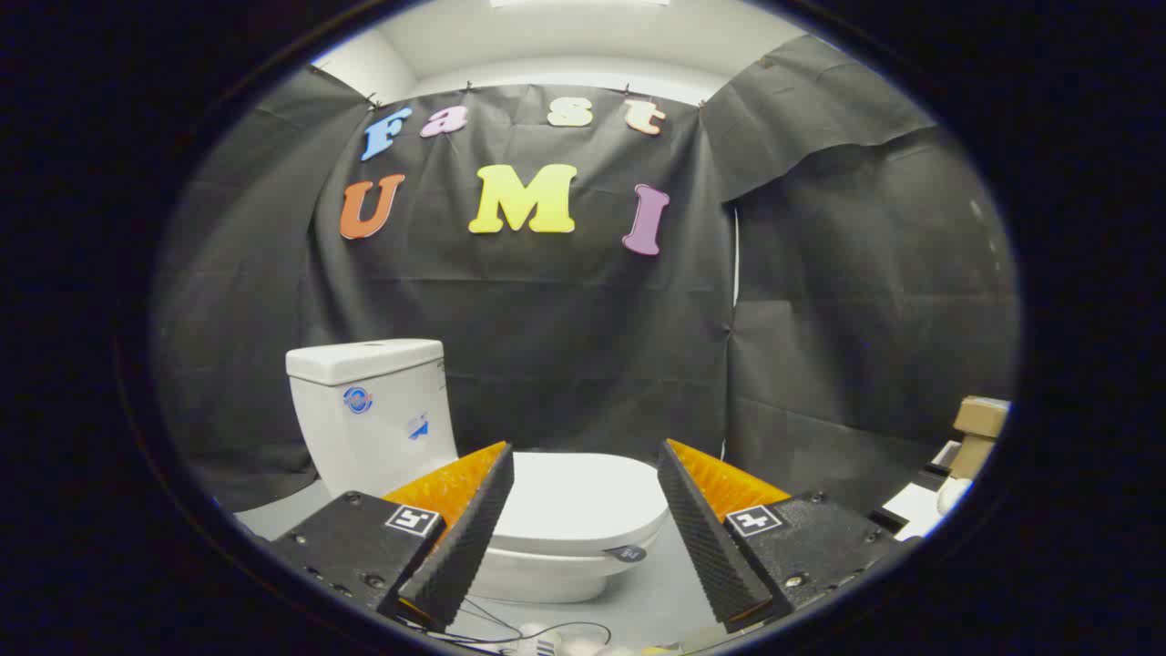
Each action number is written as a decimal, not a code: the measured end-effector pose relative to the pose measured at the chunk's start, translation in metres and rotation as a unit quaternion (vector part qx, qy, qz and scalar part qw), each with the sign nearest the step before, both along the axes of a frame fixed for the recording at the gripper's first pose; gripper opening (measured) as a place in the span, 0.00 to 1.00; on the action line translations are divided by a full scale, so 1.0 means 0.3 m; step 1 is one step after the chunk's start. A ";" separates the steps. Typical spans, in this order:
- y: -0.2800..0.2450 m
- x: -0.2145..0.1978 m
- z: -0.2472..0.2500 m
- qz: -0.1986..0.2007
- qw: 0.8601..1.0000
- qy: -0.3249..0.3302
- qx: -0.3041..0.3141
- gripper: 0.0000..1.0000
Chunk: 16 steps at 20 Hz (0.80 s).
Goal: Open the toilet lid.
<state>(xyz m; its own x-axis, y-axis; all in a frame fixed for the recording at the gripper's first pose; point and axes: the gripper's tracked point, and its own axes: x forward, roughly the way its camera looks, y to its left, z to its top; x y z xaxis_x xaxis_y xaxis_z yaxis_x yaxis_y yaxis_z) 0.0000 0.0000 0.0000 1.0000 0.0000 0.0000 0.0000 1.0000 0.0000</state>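
The toilet lid (583, 497) looks like smooth white plastic with a soft sheen; the cistern (373, 410) behind it is glossier, like glazed ceramic. The gripper (585, 510) holds its fingers apart, their black pads (465, 547) ribbed and matt, backed by orange plastic. The cardboard box (979, 428) looks dull and papery.

A brown cardboard box (980, 425) sits at the far right against the black cloth wall (847, 301), with white items (925, 501) just below it. Thin dark cables (510, 629) trail across the grey floor (651, 606).
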 end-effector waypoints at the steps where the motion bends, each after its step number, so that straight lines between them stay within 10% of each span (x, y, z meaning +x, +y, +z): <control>1: 0.002 0.001 -0.003 0.001 1.000 0.000 0.000 0.99; 16: 0.035 0.037 0.002 0.011 1.000 0.006 -0.002 0.99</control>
